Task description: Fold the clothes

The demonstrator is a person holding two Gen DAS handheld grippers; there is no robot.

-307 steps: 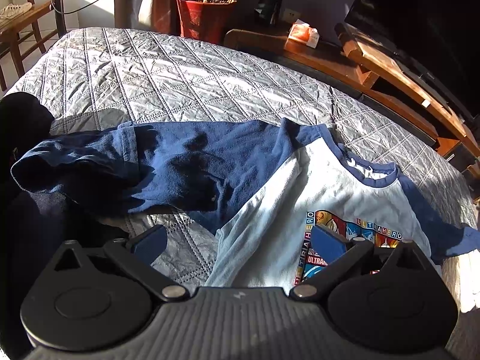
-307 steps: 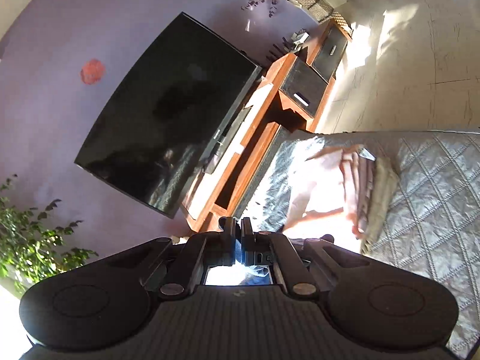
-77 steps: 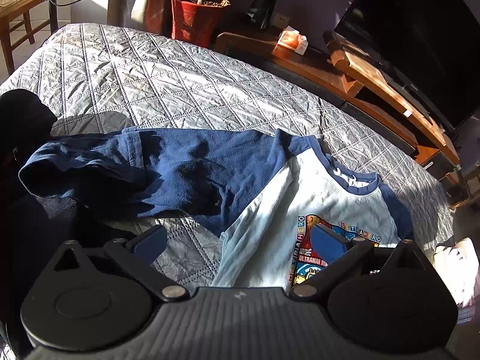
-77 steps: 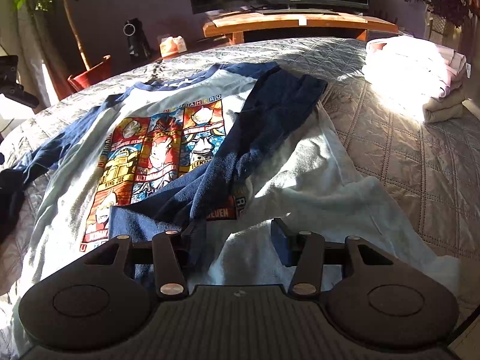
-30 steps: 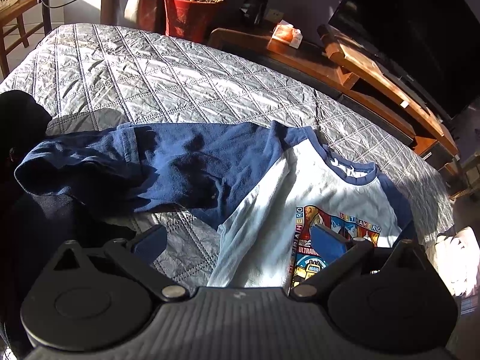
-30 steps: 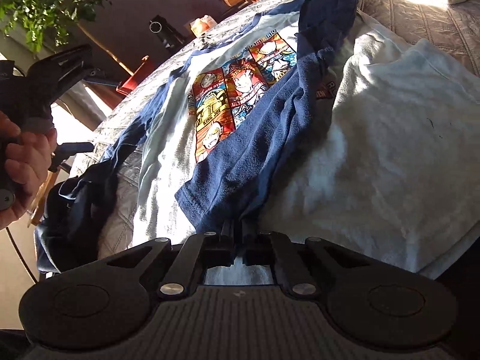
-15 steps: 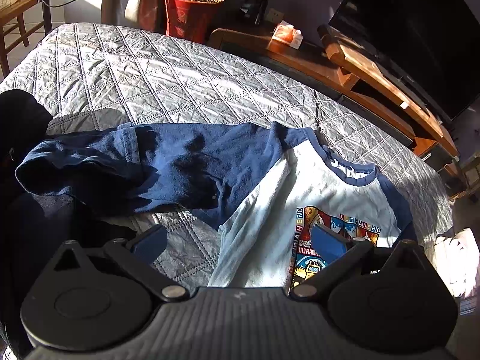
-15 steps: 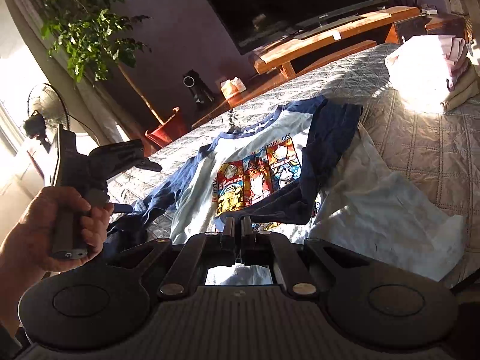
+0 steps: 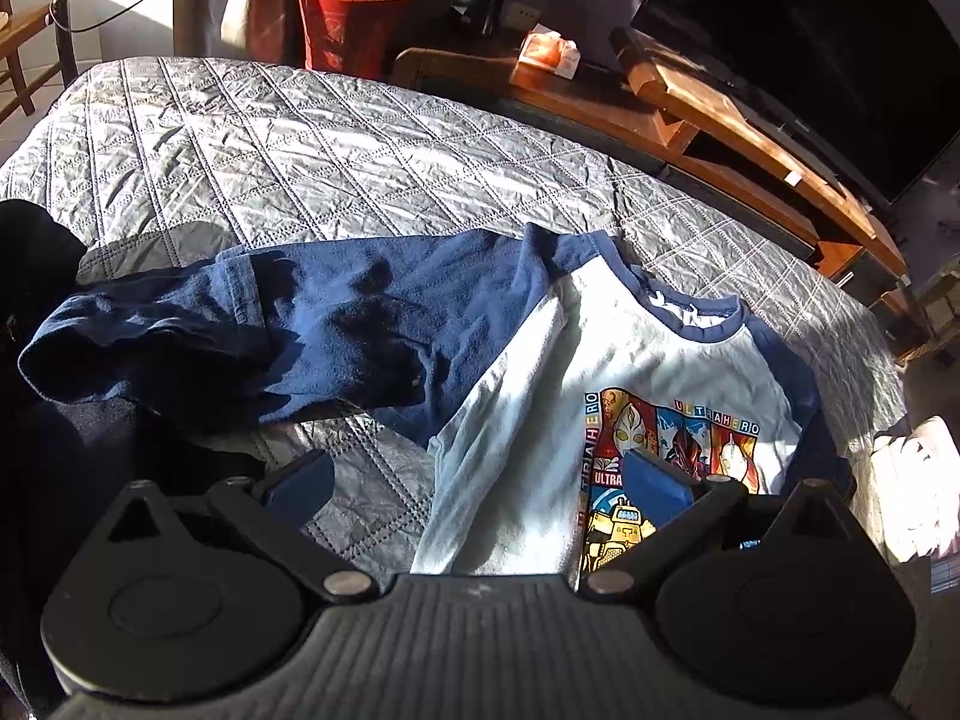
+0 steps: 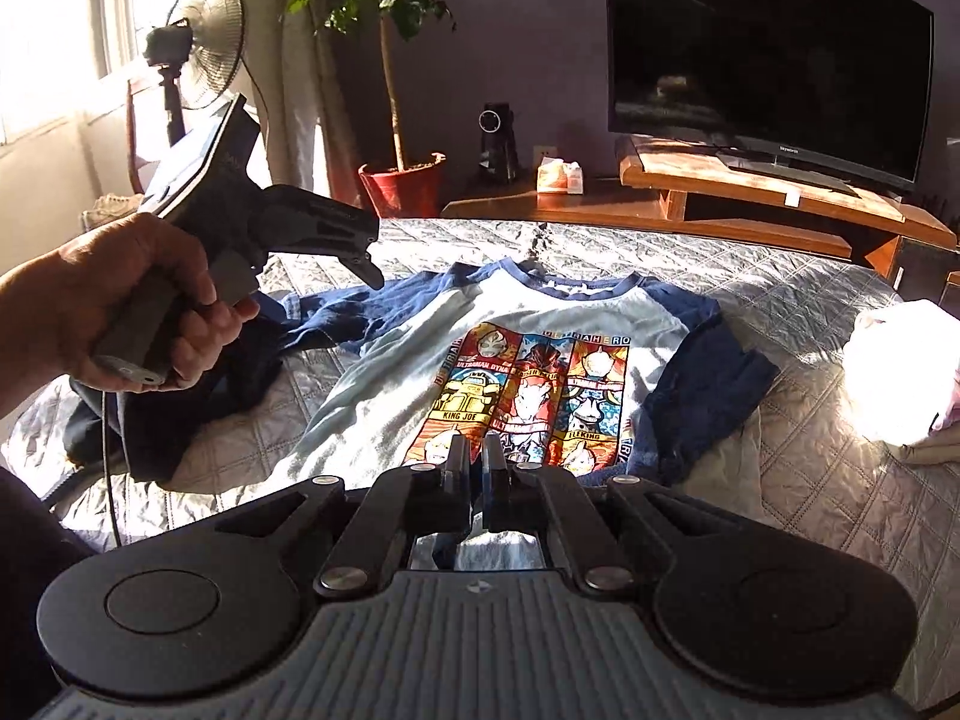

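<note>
Black fingers of the right gripper (image 10: 475,468) stand pressed together, pinching what looks like a bit of the shirt's fabric at their base. Left gripper (image 9: 477,483), held in a person's hand (image 10: 126,306), hangs wide open and empty above the bed. Between them a white raglan T-shirt with navy sleeves and a bright cartoon print (image 10: 432,372) lies face up on the grey quilted bedspread (image 9: 312,144), its right sleeve folded inward, a pale folded pile (image 10: 900,372) nearby.
</note>
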